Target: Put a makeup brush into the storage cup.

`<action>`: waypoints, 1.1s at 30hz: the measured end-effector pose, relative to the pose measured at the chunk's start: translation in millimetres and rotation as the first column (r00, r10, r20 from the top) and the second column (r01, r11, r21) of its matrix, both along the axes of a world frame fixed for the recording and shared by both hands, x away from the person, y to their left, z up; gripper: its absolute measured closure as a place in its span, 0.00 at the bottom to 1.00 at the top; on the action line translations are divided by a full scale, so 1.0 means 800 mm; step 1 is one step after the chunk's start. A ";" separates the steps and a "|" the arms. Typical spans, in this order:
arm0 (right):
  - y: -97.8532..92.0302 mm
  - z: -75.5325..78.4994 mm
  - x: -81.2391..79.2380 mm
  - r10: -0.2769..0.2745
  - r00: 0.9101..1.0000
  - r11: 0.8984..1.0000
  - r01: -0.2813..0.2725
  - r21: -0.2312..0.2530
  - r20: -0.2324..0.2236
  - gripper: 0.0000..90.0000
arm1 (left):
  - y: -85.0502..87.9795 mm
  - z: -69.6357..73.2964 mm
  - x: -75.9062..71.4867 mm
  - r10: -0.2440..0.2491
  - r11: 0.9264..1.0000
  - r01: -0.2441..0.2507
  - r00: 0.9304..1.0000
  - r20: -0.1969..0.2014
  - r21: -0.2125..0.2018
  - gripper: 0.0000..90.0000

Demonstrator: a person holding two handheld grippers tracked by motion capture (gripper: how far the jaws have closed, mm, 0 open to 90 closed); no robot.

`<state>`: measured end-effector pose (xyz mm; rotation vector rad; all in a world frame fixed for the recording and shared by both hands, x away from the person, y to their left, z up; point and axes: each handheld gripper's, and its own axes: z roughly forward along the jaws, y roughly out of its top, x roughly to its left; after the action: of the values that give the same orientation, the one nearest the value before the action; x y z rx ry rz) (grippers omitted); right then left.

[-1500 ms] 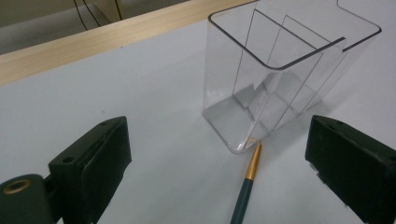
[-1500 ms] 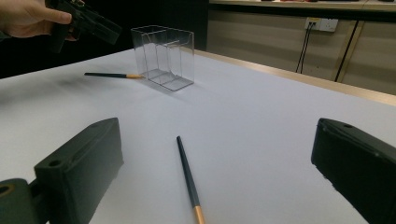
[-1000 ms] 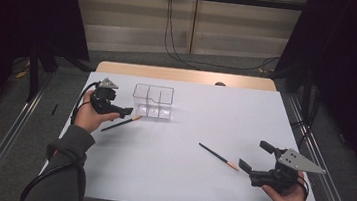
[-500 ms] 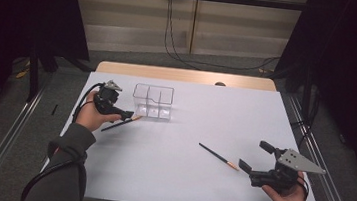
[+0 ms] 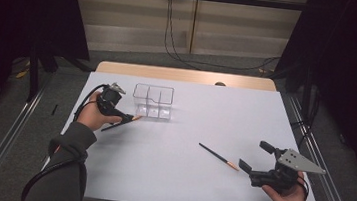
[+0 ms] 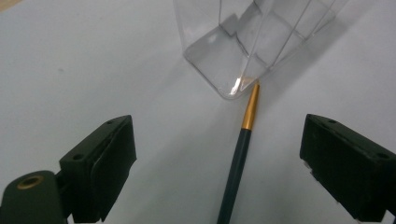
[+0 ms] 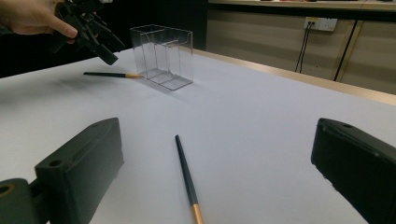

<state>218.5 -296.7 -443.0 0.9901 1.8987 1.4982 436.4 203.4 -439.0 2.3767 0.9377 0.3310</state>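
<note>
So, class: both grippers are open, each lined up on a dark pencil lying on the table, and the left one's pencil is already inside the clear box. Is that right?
Not quite. The left gripper's pencil is not inside the clear box; the left gripper view shows it lying on the table with its gold end at the box's outer corner. The rest holds: the left gripper and right gripper have open jaws, the right lined up on its own pencil.
</note>
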 end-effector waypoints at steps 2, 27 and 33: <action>0.000 0.000 0.000 -0.003 1.000 1.000 0.003 0.002 -0.001 0.02 | 0.001 0.000 0.001 -0.015 1.000 0.015 1.000 -0.014 0.009 0.12; 0.000 -0.001 0.001 -0.004 1.000 1.000 0.004 0.002 -0.004 0.02 | -0.008 -0.004 0.002 -0.059 0.997 0.061 0.996 -0.064 0.038 0.34; 0.000 -0.001 0.001 -0.006 1.000 1.000 0.006 0.003 -0.004 0.02 | -0.008 -0.005 0.004 -0.096 0.993 0.101 0.993 -0.072 0.067 0.42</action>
<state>219.1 -296.9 -443.8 0.9996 1.8954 1.4970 439.7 196.7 -442.7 2.5034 0.8485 0.2500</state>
